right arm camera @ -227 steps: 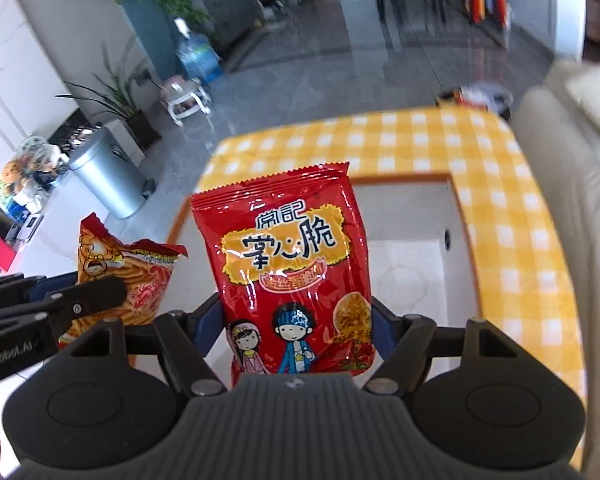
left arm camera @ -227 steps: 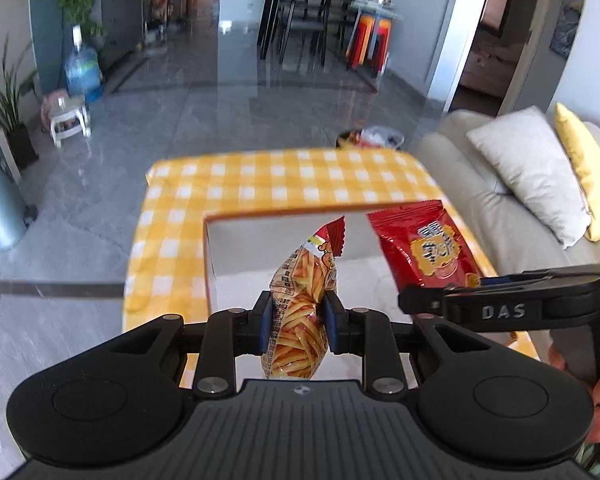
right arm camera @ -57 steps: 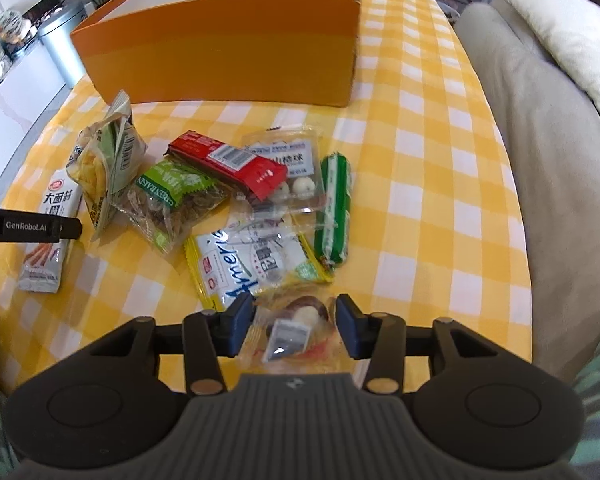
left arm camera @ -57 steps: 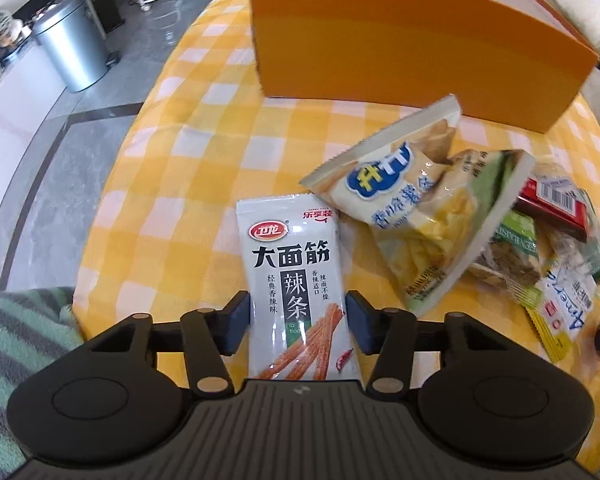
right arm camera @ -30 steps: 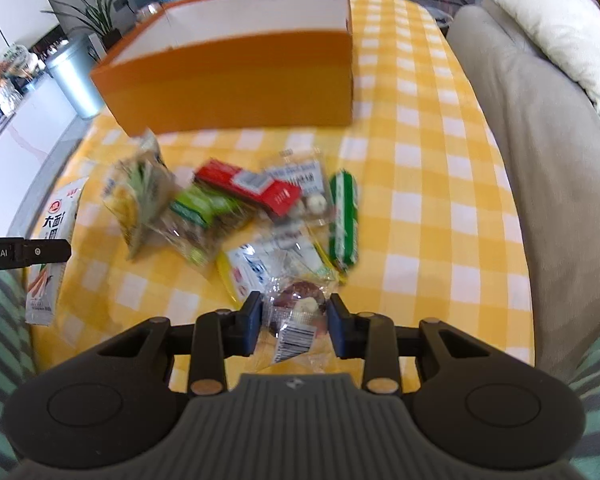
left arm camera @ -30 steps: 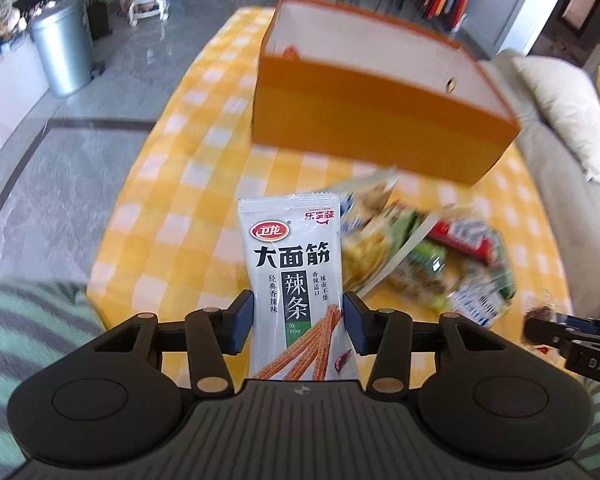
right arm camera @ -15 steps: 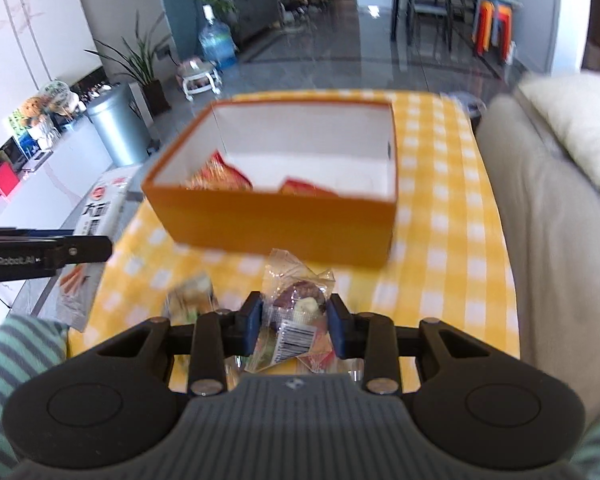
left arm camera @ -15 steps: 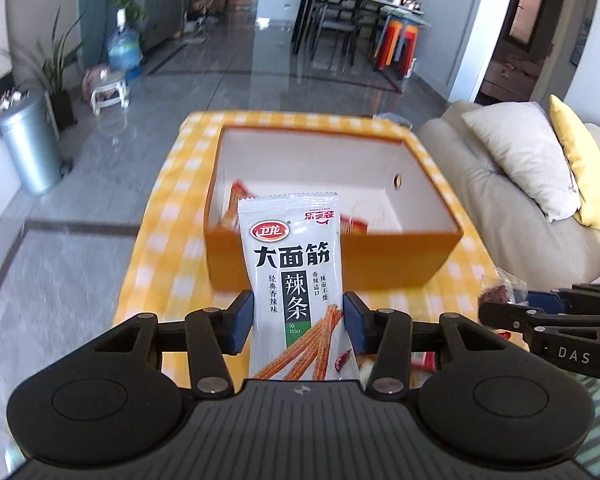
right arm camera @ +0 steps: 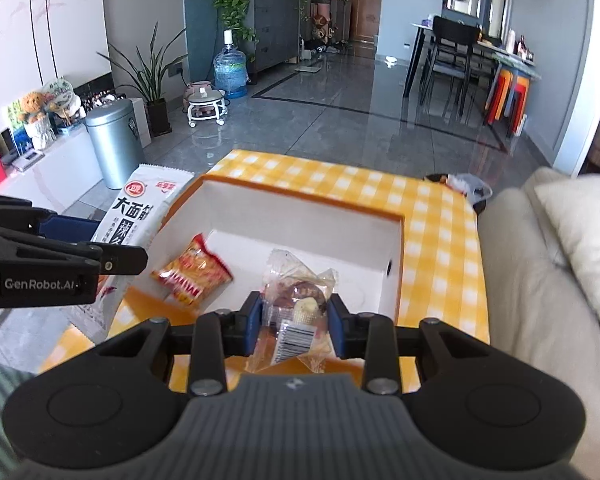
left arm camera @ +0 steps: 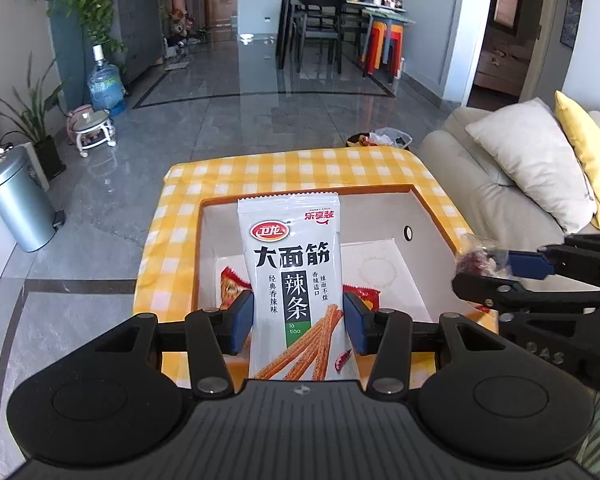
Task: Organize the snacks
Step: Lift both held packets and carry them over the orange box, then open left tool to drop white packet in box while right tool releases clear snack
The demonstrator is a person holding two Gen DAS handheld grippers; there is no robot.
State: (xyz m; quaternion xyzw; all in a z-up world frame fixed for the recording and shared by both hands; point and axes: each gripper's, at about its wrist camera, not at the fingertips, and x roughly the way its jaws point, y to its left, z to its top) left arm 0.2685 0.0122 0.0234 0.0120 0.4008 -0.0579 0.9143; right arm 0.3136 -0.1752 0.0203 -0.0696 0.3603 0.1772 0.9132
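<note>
My left gripper is shut on a white spicy-stick snack packet, held upright over the near edge of the orange box. The same packet shows at the left of the right wrist view, in the left gripper. My right gripper is shut on a small clear-wrapped pastry packet, above the box's near wall. In the left wrist view the right gripper comes in from the right with that packet. Inside the box lie an orange-red snack bag and a red bag.
The box stands on a table with a yellow checked cloth. A beige sofa with a white cushion and a yellow cushion runs along the right. A metal bin stands on the floor to the left.
Both grippers have risen and moved forward from above the snack pile to above the box's near edge, each keeping its packet. The box's inside has come into full view.
</note>
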